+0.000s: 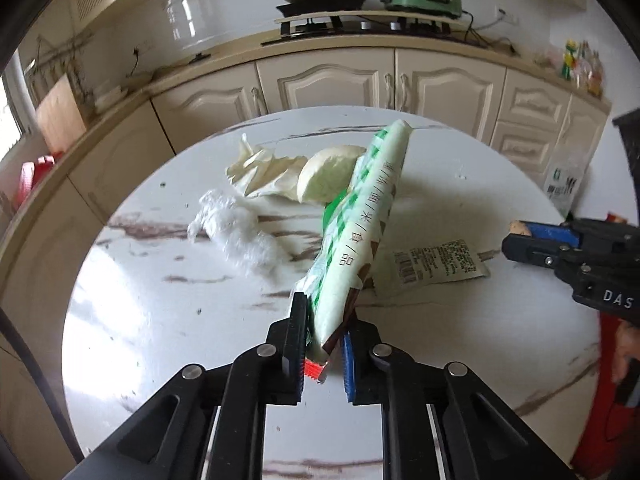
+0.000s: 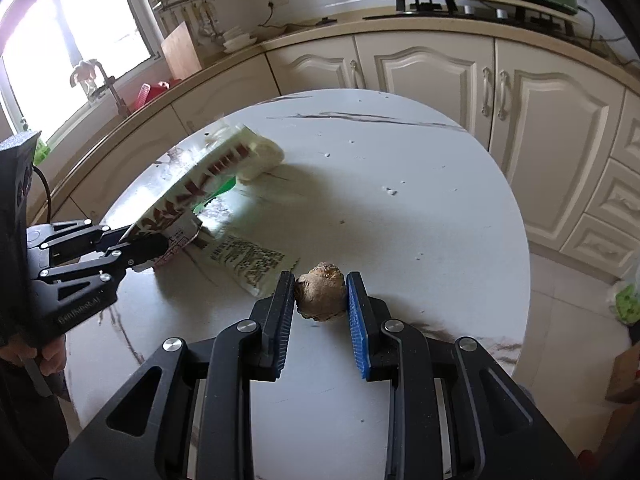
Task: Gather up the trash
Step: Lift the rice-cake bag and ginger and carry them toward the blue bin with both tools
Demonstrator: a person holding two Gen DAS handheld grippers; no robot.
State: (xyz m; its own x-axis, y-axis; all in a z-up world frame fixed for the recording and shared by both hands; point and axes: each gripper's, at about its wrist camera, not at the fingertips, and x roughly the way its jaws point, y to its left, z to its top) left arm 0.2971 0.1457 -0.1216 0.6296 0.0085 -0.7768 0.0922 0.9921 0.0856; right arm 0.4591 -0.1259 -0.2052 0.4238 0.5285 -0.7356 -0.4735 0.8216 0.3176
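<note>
Trash is split between both hands: left gripper (image 1: pixel 320 344) clamps a green-checked wrapper (image 1: pixel 360 216) by its end, lifting it off the desk (image 1: pixel 160 320); right gripper (image 2: pixel 320 300) pinches a brown lump (image 2: pixel 320 296).

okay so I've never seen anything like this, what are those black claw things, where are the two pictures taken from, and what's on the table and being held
These are hand-held grippers: a person squeezes one in each hand, and a fisheye camera on each looks along its two fingers. One picture is from the left gripper, the other from the right gripper. Both look down on a round marble-patterned table in a kitchen. The left gripper is clamped on the end of a green-and-white food bag, lifting it at a slant. The right gripper pinches a small brown lump. On the table lie a flat printed packet, crumpled clear plastic, a pale crumpled wrapper and a pale round lump.
</note>
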